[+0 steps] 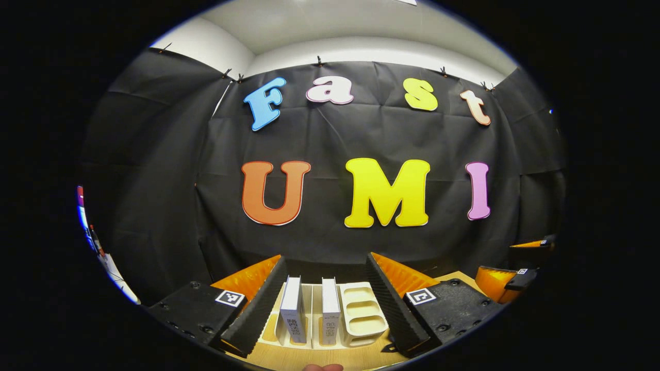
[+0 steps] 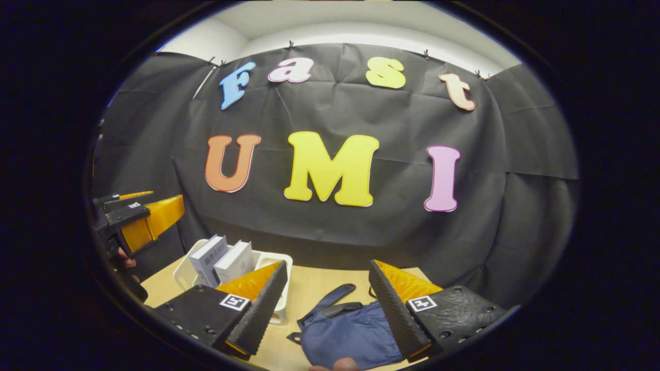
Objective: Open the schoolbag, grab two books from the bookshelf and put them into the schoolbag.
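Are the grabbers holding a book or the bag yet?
No, nothing is held. The left gripper is open in front of the books, and the right gripper is open above the schoolbag.

We see a light wooden counter running back to the black cloth wall. The cloth hangs in creased panels, pinned along its top edge by small clips. Above it we see a white wall and a pale ceiling. At the far left edge of the left gripper view we make out a blurred bright strip
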`<state>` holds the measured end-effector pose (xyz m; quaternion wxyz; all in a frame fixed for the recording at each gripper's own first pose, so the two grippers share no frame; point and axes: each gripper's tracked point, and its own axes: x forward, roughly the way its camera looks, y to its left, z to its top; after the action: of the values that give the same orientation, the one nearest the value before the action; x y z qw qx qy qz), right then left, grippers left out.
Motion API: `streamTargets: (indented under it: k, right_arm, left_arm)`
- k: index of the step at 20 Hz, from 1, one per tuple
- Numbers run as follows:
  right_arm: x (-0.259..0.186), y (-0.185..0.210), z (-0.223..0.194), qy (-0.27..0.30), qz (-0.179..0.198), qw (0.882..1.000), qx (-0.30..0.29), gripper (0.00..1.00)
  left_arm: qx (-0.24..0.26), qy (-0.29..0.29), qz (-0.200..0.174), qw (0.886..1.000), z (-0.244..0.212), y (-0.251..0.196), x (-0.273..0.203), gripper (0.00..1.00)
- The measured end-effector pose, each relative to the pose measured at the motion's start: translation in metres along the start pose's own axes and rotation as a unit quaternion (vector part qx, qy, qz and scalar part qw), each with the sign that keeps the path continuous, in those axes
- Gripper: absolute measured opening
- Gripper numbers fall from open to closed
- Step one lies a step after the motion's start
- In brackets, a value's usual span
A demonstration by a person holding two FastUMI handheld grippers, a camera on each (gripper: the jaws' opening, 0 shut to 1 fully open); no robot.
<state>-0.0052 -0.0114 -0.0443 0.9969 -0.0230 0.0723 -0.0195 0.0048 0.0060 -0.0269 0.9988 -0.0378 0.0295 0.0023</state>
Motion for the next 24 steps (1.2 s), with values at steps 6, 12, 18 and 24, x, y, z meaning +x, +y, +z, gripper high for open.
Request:
streamTargets:
  k: [6, 12, 18, 24]
  right_arm:
    - [0.005, 0.005, -0.077, 0.115, 0.016, 0.993, -0.015, 0.96]
    - [0.007, 0.021, -0.203, 0.281, 0.050, 0.957, -0.048, 0.96]
    - [0.013, 0.018, -0.293, 0.393, 0.036, 0.914, -0.097, 0.99]
    - [0.027, 0.019, -0.335, 0.438, 0.005, 0.890, -0.129, 0.99]
  left_arm:
    - [0.011, -0.010, -0.002, 1.000, 0.002, 0.001, -0.002, 0.98]
    - [0.011, -0.009, -0.001, 1.000, -0.002, 0.007, -0.003, 0.98]
    - [0.010, -0.003, 0.009, 1.000, -0.010, 0.018, -0.007, 0.98]
    - [0.013, 0.006, 0.026, 1.000, -0.017, 0.034, -0.007, 0.98]
